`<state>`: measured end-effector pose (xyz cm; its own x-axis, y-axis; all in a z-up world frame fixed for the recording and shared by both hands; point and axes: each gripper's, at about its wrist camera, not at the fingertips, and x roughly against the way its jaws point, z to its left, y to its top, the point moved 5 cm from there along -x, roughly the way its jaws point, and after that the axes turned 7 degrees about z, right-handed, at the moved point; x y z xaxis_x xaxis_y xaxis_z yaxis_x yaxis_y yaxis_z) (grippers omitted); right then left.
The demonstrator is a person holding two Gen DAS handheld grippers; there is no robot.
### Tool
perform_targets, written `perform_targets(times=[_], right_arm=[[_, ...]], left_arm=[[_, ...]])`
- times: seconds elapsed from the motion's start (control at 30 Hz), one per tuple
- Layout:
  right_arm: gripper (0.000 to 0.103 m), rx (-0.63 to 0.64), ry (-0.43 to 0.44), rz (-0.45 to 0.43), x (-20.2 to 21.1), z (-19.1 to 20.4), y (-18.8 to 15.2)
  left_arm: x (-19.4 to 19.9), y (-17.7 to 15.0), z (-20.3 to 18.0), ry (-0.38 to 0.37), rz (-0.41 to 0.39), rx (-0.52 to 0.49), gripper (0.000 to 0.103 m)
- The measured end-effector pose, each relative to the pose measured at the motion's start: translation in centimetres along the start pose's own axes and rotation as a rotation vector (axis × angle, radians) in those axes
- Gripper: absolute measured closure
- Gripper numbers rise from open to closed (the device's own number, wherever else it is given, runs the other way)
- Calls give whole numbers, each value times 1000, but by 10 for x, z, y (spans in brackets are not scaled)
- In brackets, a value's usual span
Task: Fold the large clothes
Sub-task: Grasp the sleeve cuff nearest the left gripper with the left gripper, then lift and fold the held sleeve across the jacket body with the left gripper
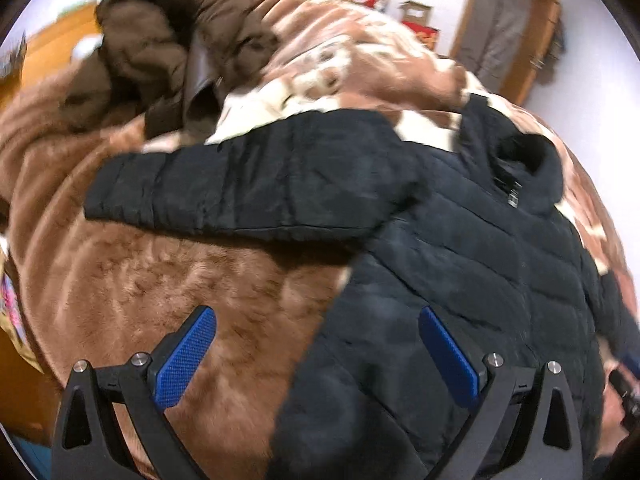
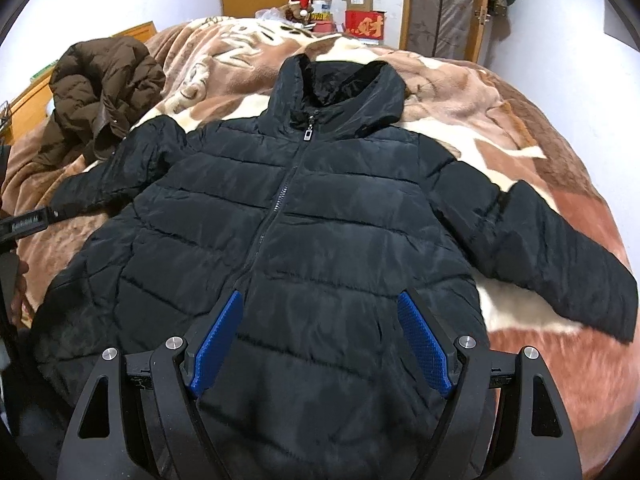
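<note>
A black quilted hooded jacket [image 2: 320, 220] lies face up and zipped on the bed, both sleeves spread out. In the left wrist view the jacket [image 1: 460, 260] fills the right half, its left sleeve [image 1: 240, 188] stretched out to the left. My left gripper [image 1: 316, 320] is open and empty, hovering over the jacket's left side edge and the blanket. My right gripper [image 2: 320, 304] is open and empty above the jacket's lower front. The right sleeve [image 2: 560, 256] points to the lower right.
A brown fleece blanket [image 2: 520, 92] with cream patterns covers the bed. A crumpled brown puffer coat [image 2: 104, 92] lies at the bed's left; it also shows in the left wrist view [image 1: 160, 48]. Boxes and a toy [image 2: 340, 12] sit behind the bed. A door [image 2: 444, 8] stands at the back right.
</note>
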<state>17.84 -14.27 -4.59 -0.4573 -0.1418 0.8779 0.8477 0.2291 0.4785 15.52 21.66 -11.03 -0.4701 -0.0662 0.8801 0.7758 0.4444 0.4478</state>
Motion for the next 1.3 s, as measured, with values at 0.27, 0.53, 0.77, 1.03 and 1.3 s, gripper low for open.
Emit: perform_targets(times=[0.27, 0.53, 0.77, 1.03, 1.3], right_arm=[[23, 13, -3, 60, -41, 2, 14], [23, -1, -15, 108, -67, -7, 14], [23, -32, -36, 148, -83, -20, 8], [23, -58, -25, 156, -82, -27, 0], [23, -98, -11, 136, -60, -37, -9]], left_arm=[[-47, 34, 66, -11, 22, 174, 6], [-91, 66, 129, -10, 7, 366, 13], [-129, 76, 156, 27, 14, 455, 14], [-121, 99, 143, 28, -18, 384, 78], [-19, 132, 97, -66, -180, 276, 86]])
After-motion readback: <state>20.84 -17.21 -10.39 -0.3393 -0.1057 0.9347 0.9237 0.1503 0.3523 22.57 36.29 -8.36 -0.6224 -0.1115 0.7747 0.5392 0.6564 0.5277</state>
